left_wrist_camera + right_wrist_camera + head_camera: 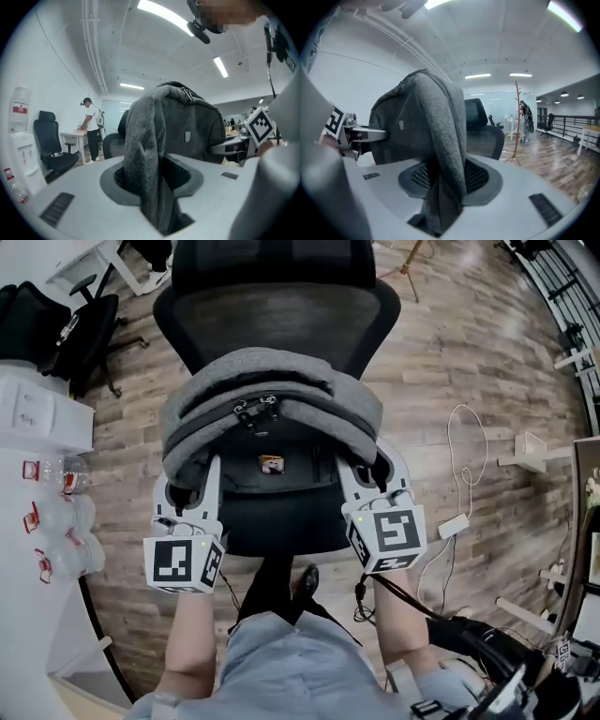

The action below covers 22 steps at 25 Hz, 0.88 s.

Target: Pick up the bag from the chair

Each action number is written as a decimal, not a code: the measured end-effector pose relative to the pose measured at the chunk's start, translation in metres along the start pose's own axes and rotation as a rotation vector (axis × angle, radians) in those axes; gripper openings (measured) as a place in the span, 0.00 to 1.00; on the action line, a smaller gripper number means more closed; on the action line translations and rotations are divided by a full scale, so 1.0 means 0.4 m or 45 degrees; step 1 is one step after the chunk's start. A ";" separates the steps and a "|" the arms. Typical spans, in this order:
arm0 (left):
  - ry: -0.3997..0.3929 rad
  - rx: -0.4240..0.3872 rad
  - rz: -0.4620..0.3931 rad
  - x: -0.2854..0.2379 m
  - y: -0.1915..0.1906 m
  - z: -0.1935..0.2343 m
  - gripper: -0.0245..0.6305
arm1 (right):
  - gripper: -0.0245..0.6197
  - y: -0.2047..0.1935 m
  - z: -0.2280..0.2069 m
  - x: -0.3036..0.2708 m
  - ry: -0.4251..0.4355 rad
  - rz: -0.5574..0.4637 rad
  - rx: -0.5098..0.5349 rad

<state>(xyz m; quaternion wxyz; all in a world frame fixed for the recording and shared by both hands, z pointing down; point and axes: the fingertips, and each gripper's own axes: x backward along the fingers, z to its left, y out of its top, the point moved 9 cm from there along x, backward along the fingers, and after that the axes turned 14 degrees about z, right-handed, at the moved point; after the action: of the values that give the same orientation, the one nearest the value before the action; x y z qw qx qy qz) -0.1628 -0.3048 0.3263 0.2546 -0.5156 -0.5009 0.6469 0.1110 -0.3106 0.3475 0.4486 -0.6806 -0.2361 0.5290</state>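
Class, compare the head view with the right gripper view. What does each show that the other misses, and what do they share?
Only the head view: zipper pulls on the grey backpack, a white cable, and water bottles. Only the right gripper view: ceiling lights and a wooden coat stand. Both: the backpack, the black office chair, the left hand-held gripper, and the right hand-held gripper shut on a shoulder strap.
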 end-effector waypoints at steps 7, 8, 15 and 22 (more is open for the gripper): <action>0.051 -0.026 -0.119 0.226 0.154 -0.094 0.25 | 0.25 0.114 0.036 0.271 -0.023 -0.128 0.038; 0.053 -0.035 -0.140 0.250 0.169 -0.106 0.25 | 0.25 0.123 0.039 0.300 -0.029 -0.150 0.044; 0.070 -0.074 -0.224 0.363 0.249 -0.178 0.25 | 0.26 0.163 0.046 0.448 -0.065 -0.249 0.060; 0.087 -0.090 -0.238 0.403 0.254 -0.219 0.25 | 0.25 0.145 0.049 0.498 -0.091 -0.261 0.056</action>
<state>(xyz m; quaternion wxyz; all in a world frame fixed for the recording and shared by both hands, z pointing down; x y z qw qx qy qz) -0.1177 -0.1720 0.1704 0.3124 -0.4971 -0.5602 0.5844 0.1494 -0.1732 0.1957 0.5064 -0.6235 -0.3089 0.5093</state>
